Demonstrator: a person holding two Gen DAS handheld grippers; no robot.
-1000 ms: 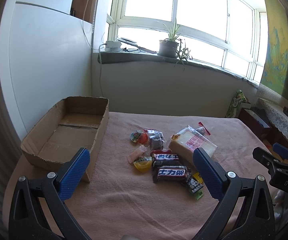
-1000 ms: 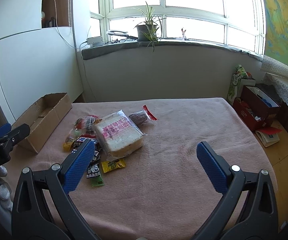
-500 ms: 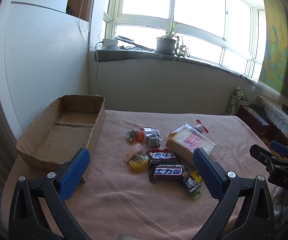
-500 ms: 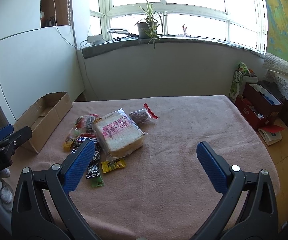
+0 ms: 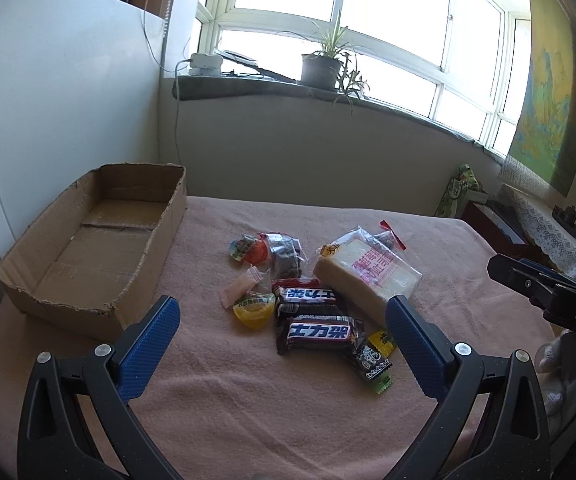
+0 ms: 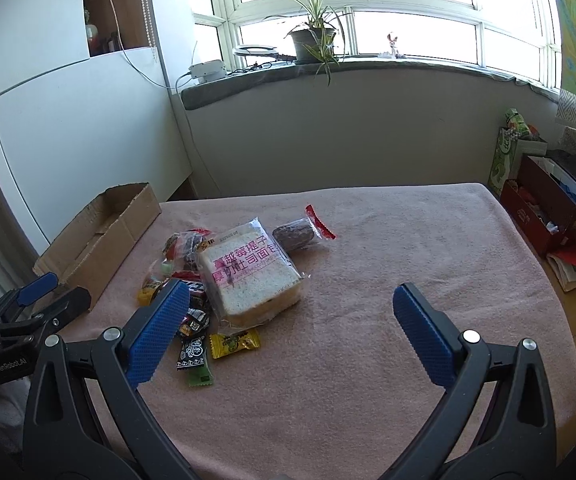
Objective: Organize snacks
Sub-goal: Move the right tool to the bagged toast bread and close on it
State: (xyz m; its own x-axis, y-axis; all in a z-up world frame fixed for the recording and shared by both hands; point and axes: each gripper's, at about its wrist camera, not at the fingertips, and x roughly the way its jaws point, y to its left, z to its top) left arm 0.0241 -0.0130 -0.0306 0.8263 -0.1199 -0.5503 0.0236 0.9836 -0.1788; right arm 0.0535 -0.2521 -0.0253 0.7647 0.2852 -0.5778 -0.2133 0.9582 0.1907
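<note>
A pile of snacks lies mid-table on the pink cloth (image 5: 248,408): a wrapped toast loaf (image 5: 365,274) (image 6: 250,276), two dark chocolate bars (image 5: 315,332), a yellow jelly cup (image 5: 252,312), a pink candy (image 5: 236,289), small candies (image 6: 234,344) and a dark bun in a wrapper (image 6: 293,234). An empty cardboard box (image 5: 88,248) (image 6: 100,240) stands at the left. My left gripper (image 5: 284,334) is open, above the table just short of the pile. My right gripper (image 6: 291,324) is open and empty, to the right of the loaf.
A windowsill with a potted plant (image 6: 311,42) runs behind the table. Red boxes and bags (image 6: 543,208) stand on the floor at the right. The right gripper's body shows in the left wrist view (image 5: 547,292).
Both grippers have edged forward and a little lower toward the snacks, which sit larger in both views. Both stay open. Nothing on the table has moved.
</note>
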